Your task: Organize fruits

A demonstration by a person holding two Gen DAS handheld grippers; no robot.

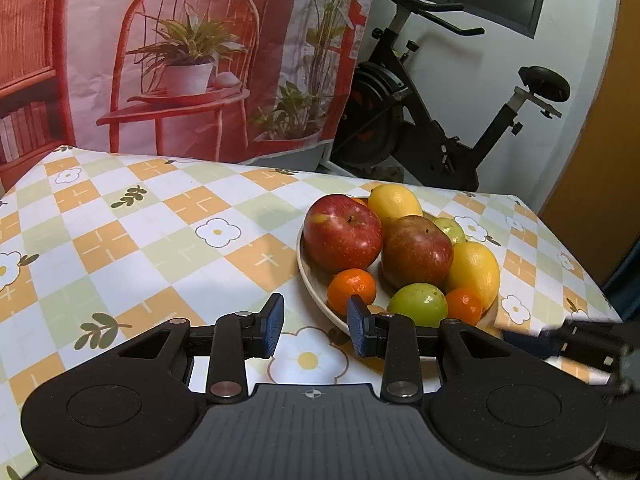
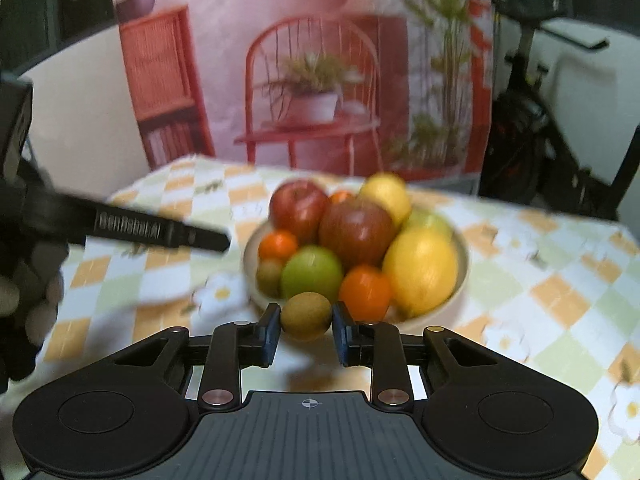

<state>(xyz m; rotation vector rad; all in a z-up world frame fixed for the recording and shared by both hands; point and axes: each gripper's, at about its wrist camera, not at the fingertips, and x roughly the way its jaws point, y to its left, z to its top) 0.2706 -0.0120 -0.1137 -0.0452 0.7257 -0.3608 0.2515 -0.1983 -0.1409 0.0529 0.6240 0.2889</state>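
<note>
A cream bowl [image 1: 301, 256] on the checked tablecloth holds two red apples [image 1: 342, 232], two lemons [image 1: 476, 268], small oranges [image 1: 352, 286] and a green fruit [image 1: 418, 304]. My left gripper [image 1: 316, 330] hangs just in front of the bowl's near left rim, its blue pads apart with nothing between them. In the right wrist view my right gripper [image 2: 306, 328] is shut on a brown kiwi [image 2: 306, 316] at the near rim of the bowl [image 2: 440, 308]. Another kiwi [image 2: 270, 272] lies inside, beside the green fruit [image 2: 312, 272].
The tablecloth [image 1: 160, 240] stretches bare to the left of the bowl. A printed backdrop of a red chair [image 1: 188, 60] hangs behind the table. An exercise bike [image 1: 432, 120] stands past the far right corner. The table's right edge runs close to the bowl.
</note>
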